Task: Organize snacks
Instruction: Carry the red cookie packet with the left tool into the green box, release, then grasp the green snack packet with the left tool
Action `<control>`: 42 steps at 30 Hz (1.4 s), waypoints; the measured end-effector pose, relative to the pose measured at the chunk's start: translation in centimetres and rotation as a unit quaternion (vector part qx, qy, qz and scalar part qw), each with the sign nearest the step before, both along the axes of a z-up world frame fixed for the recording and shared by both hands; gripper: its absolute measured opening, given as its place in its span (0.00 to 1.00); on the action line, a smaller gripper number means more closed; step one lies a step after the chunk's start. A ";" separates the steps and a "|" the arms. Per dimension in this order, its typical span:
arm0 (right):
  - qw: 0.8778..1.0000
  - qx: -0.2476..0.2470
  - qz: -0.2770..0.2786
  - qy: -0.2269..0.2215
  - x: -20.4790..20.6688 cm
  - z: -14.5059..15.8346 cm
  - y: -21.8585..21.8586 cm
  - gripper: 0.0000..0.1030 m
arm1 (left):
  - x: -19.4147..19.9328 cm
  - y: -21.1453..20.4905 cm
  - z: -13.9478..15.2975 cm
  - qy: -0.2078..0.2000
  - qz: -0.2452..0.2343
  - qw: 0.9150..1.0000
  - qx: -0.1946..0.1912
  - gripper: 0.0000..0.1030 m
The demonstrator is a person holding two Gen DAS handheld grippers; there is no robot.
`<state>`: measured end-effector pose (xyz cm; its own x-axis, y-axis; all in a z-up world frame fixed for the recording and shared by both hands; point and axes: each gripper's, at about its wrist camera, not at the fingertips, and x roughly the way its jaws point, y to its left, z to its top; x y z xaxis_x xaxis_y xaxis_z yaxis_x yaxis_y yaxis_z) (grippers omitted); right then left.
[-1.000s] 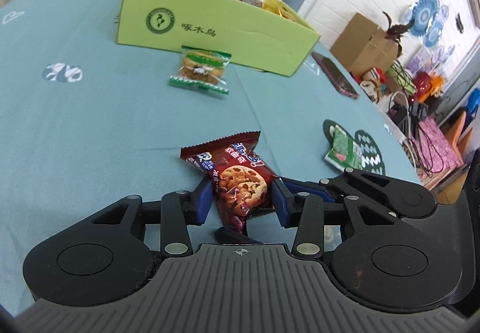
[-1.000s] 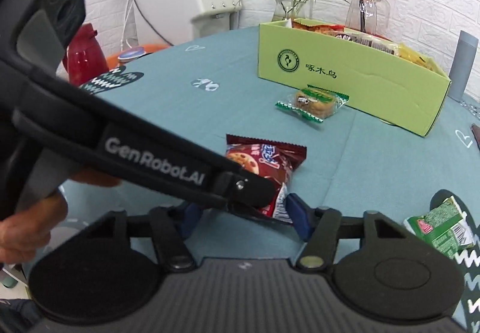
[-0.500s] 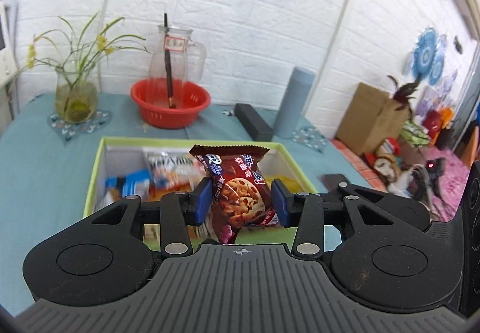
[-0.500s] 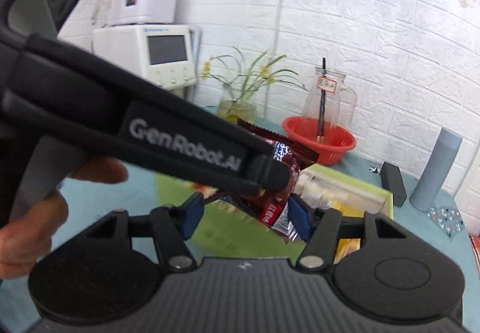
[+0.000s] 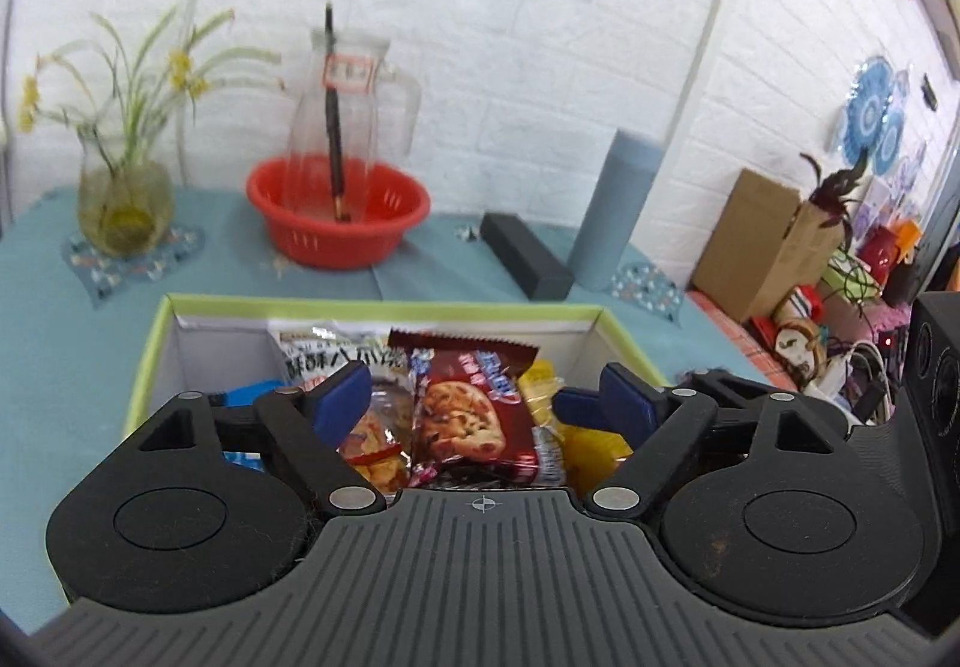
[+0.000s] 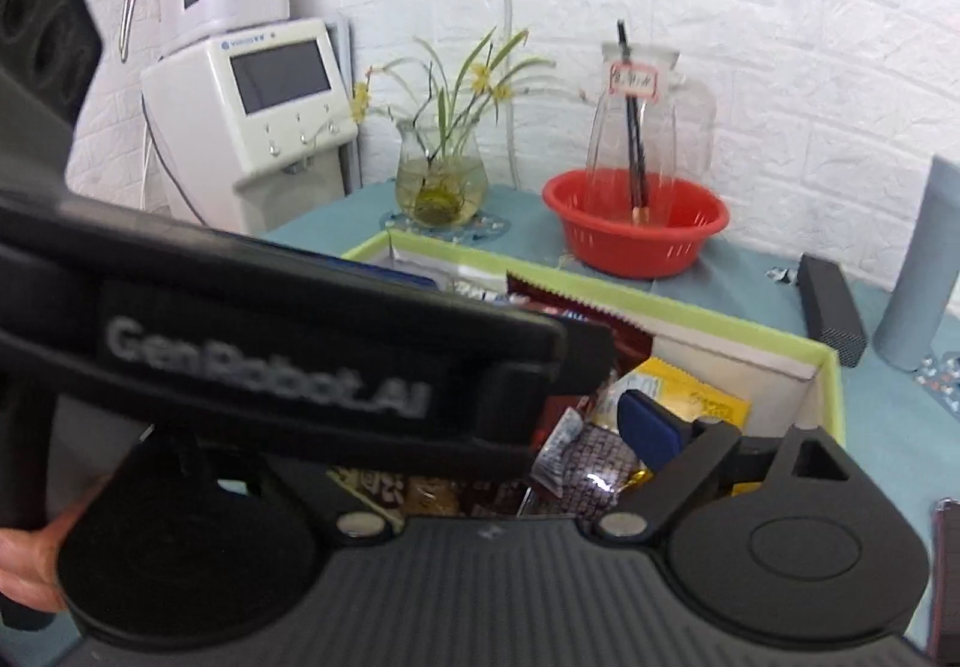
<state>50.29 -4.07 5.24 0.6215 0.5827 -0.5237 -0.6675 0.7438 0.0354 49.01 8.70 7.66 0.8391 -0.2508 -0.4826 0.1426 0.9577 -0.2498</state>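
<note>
hovering over the green snack box (image 5: 150, 361), left gripper (image 5: 480, 403) fingers spread apart, red chocolate-chip cookie packet (image 5: 471, 415) loose between them among other snacks, "genrobot.ai" printed along its side, right gripper (image 6: 654, 433) fingers' spacing hidden behind it

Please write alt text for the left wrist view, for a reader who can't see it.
The open left gripper hovers over a green-rimmed snack box, a red cookie packet standing loose between its blue pads among other snacks. Behind sit a red basket, glass pitcher and flower vase.
</note>
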 end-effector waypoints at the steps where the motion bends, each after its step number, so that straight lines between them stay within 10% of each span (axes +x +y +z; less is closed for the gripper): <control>1: 1.000 0.002 -0.006 -0.008 -0.9 0.6 -0.6 0.90 | -0.8 -0.2 0.4 -0.006 0.000 1.000 0.003 0.70; 9: 0.996 0.018 -0.077 -0.037 -10.5 2.1 -7.7 0.90 | -8.2 -3.0 1.3 -0.019 -0.026 0.999 0.022 0.74; 22: 0.976 0.040 -0.193 0.088 -19.5 -6.2 -17.4 0.90 | -13.3 -9.4 -4.0 0.069 -0.090 0.993 0.021 0.74; 30: 0.981 0.010 -0.163 0.103 -17.7 -7.2 -16.0 0.91 | -10.7 -13.7 -7.9 0.135 -0.150 0.979 0.013 0.71; 37: 0.991 -0.016 -0.090 0.101 -16.9 -7.0 -12.8 0.90 | -10.8 -13.9 -9.2 0.162 -0.203 0.966 0.008 0.36; 42: 0.994 -0.013 -0.042 0.100 -18.8 -6.8 -9.4 0.90 | -14.2 -10.4 -9.2 0.154 -0.167 0.974 0.008 0.37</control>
